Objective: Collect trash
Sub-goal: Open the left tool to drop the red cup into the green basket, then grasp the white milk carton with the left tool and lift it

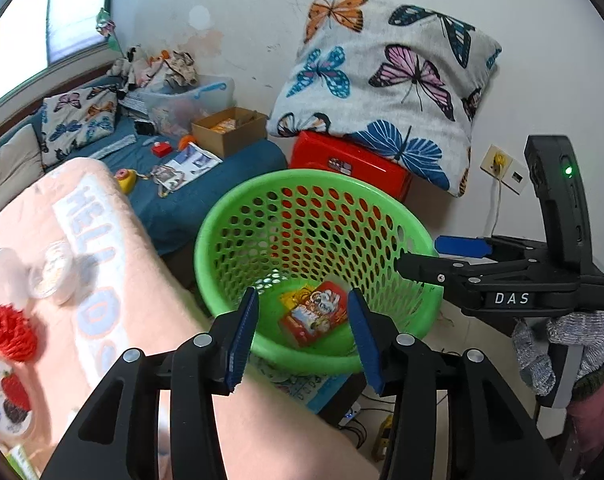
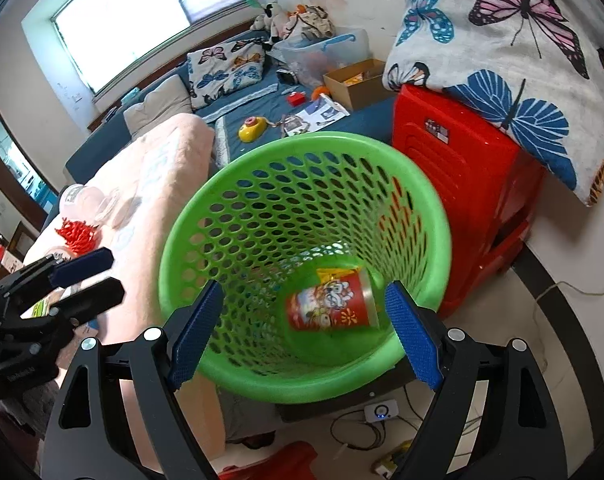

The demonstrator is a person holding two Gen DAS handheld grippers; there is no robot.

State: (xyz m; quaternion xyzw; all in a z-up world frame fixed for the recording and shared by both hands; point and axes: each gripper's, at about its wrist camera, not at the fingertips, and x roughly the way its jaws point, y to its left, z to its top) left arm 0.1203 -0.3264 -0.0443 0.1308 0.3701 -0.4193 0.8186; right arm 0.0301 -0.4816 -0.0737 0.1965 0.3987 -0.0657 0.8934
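- Since the red snack cup (image 2: 331,300) is lying on its side at the bottom of the green basket (image 2: 190,216), with a yellow wrapper tucked beside it, I'd say at least that bit of trash is collected.
- The left gripper (image 1: 302,336) hangs above the basket's near rim, jaws partly apart, nothing between them.
- The right gripper (image 2: 302,328) is over the basket too, jaws wide, holding nothing.
- Still to go, I reckon: on the pink blanket (image 1: 114,248) just left of the basket there's a small round tub (image 1: 56,272), a red mesh thing (image 1: 8,338) and a yogurt-type lid (image 1: 6,396). They look like the next candidates.
- Whether the bits on the blue bed beyond the basket count as trash, can't tell.
- Early to middle of the job, by my guess.
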